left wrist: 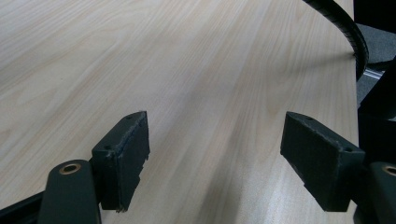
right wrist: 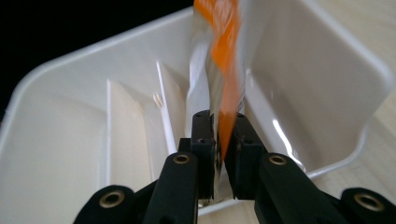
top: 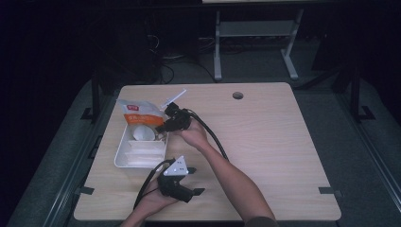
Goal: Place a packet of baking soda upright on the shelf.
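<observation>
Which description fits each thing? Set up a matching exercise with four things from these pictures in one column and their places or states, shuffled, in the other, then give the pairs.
Things:
1. orange and white pouch
2. white tray
3. left gripper
4. round hole

Places or states:
A. jaws wide apart over bare wood
B. at the far edge of the table
C. pinched between the jaws of the right gripper
D. divided into compartments, near the table's left edge

Pairs: 1-C, 2-D, 3-A, 4-B
</observation>
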Tool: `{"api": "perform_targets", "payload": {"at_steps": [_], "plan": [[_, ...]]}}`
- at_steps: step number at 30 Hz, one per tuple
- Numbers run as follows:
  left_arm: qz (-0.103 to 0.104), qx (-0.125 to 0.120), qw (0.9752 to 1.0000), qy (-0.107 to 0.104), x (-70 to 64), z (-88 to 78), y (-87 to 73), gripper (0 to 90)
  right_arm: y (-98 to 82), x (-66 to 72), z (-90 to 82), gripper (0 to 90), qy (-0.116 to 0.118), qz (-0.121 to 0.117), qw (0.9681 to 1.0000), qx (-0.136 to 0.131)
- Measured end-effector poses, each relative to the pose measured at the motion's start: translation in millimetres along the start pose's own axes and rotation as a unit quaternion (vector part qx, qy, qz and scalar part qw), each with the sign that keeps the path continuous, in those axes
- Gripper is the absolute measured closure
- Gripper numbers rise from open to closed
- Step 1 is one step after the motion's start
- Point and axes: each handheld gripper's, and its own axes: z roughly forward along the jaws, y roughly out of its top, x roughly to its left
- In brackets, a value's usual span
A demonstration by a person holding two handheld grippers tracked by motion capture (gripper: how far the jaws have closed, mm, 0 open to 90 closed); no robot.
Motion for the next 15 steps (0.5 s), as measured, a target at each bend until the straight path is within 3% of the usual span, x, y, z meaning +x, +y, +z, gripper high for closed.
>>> {"api": "perform_targets", "payload": {"at_steps": [5,15], "plan": [[0.003,0.001,1.0000,0.000,-0.7,0.6,0.4,23.5,0.2,-2.1,-5.8,89.2,-0.007,0.005,1.0000,-0.002],[0.004,0.003,1.0000,-0.001,-0.9,1.2,0.5,23.5,-1.3,-4.1,-5.0,89.5,-0.006,0.010,0.9999,-0.002]]}}
